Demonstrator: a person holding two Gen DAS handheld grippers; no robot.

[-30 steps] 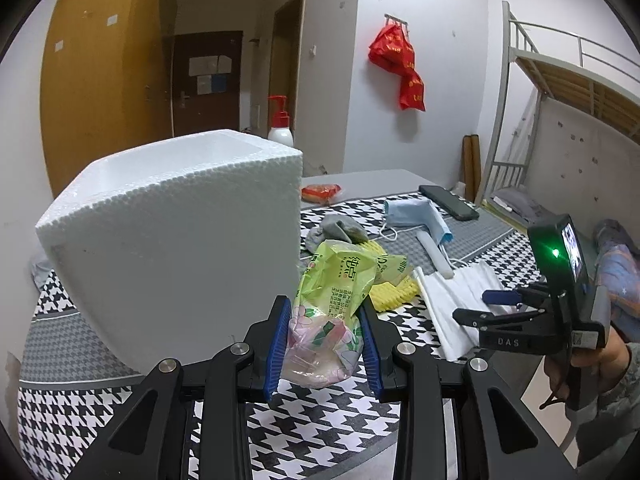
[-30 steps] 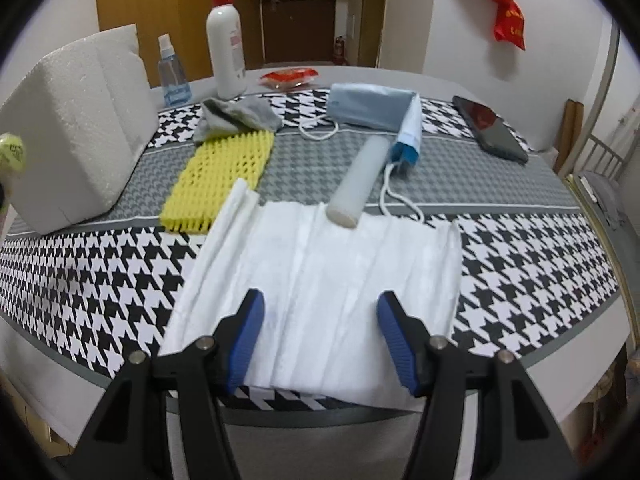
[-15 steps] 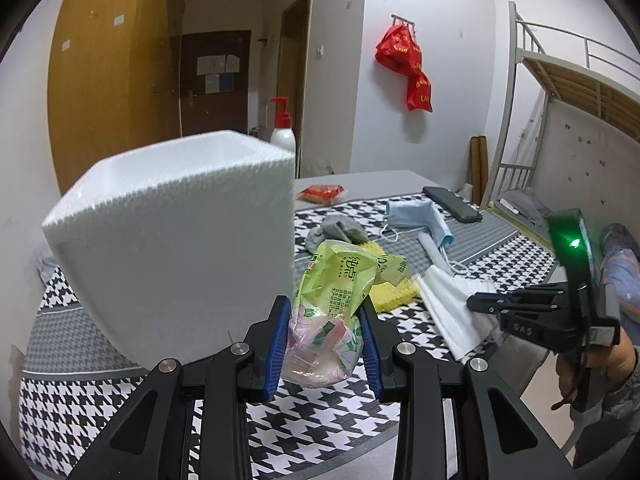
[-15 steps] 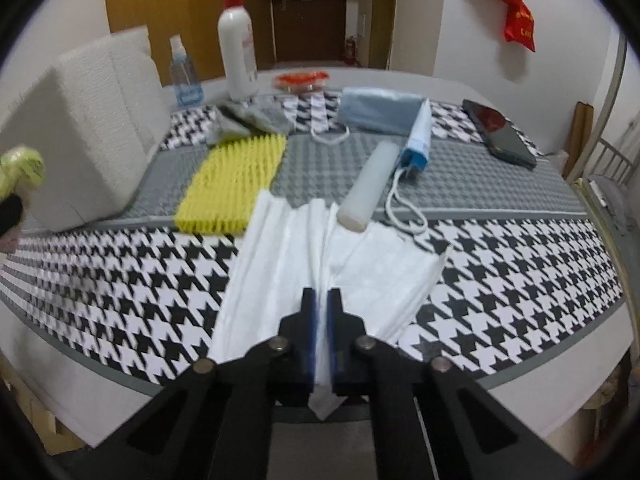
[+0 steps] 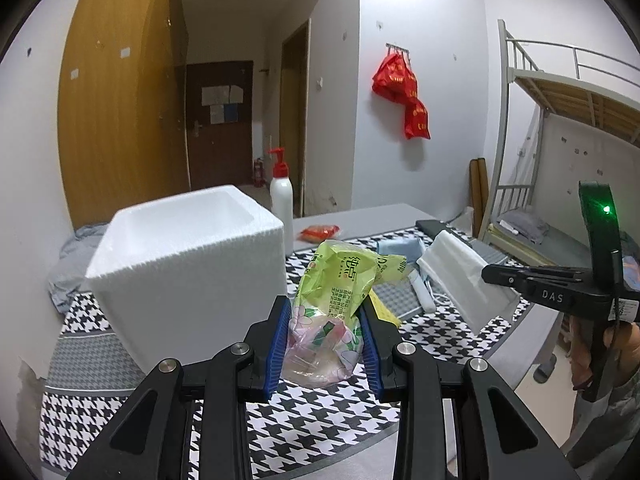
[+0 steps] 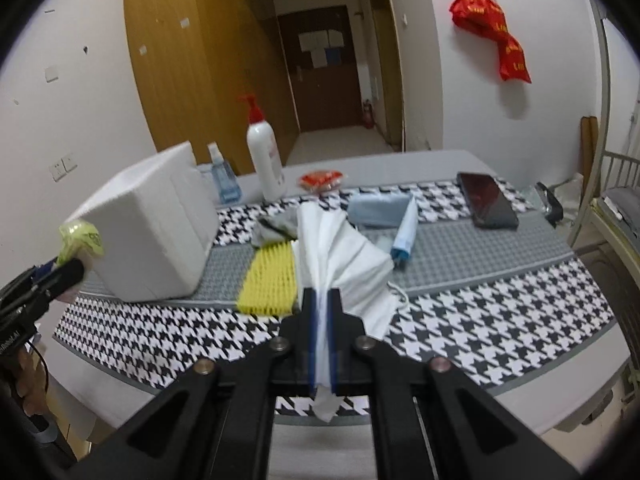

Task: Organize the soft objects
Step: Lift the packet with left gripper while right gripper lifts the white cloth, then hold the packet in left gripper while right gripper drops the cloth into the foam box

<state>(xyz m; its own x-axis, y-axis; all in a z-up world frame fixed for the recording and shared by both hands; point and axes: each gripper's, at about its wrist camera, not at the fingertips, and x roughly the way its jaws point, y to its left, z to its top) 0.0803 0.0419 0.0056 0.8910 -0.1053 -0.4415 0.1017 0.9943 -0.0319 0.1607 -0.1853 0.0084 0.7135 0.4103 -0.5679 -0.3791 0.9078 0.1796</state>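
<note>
A: What decides the next move here?

B: The white foam box. It is the largest thing on the houndstooth table, on the left side, with its open top up. I judge both held things should go into it.

A: Which gripper is nearer to it?

B: The left gripper. The box lies just to the left of its fingers and a little farther, and its rim is higher than the fingertips. So the way in seems to be up and to the left, over the near right wall.

A: And the right gripper?

B: It is well apart from the box, over the near middle of the table. The box lies far to its left.

A: What do the fingers hold?

B: The left ones are closed partly, pressing a crumpled green plastic packet between the blue pads. Its long axis goes away from the fingers and upward, a bit to the right. The right ones are closed almost fully on the near edge of a white cloth. The cloth is lifted and fans out far from the fingers; a small corner hangs down on the near side.

A: What stays on the table?

B: A yellow mesh pad, with its long axis near to far, just left of the cloth.
</note>
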